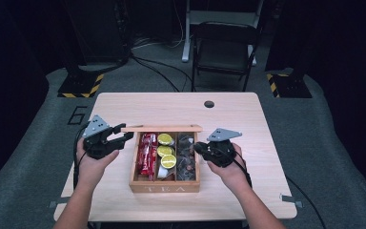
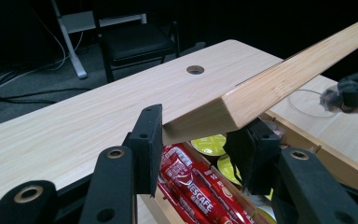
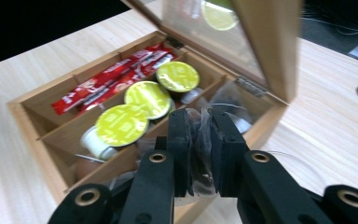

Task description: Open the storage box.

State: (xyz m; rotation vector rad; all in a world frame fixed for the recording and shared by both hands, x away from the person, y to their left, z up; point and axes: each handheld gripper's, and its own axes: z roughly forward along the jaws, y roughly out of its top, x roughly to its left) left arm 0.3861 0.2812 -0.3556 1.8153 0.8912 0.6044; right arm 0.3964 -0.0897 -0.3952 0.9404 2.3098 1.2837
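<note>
Three views, taken in turn.

High view: wooden tea box (image 1: 164, 183) at mid-bench (image 1: 248, 124), lid (image 1: 162, 128) raised at the far edge. Left tongs (image 1: 124, 133) at the lid's left corner. Right tongs (image 1: 199, 147) over the box's right compartment, just above dark clear-wrapped packets. Red sachets (image 1: 146, 155) in the left compartment, green-topped pods (image 1: 165, 151) in the middle one.

Left gripper view: left tongs (image 2: 200, 140) clamped on the lid's (image 2: 279, 88) corner, holding it propped at a slant above red sachets (image 2: 196, 186) and a pod (image 2: 209, 143). Grip set close to the very corner, so, by judgement, a small twist or slackening could free the wood and drop the lid onto the other hand's tongs (image 2: 354, 91), seen farther off with a clear packet pinched at their tip.

Right gripper view: right tongs (image 3: 200, 140) closed on a crinkled transparent packet (image 3: 199, 154) with dark contents, just above the box's right compartment (image 3: 233, 112), beside the green pods (image 3: 140, 105). Slick, thin wrapping squeezed between the pads: likely to slide out and fall into the box or onto the bench. Glazed lid (image 3: 261, 42) close overhead, hinges just beyond; lifting straight up could, by judgement, knock the packet or tongs against it.
</note>
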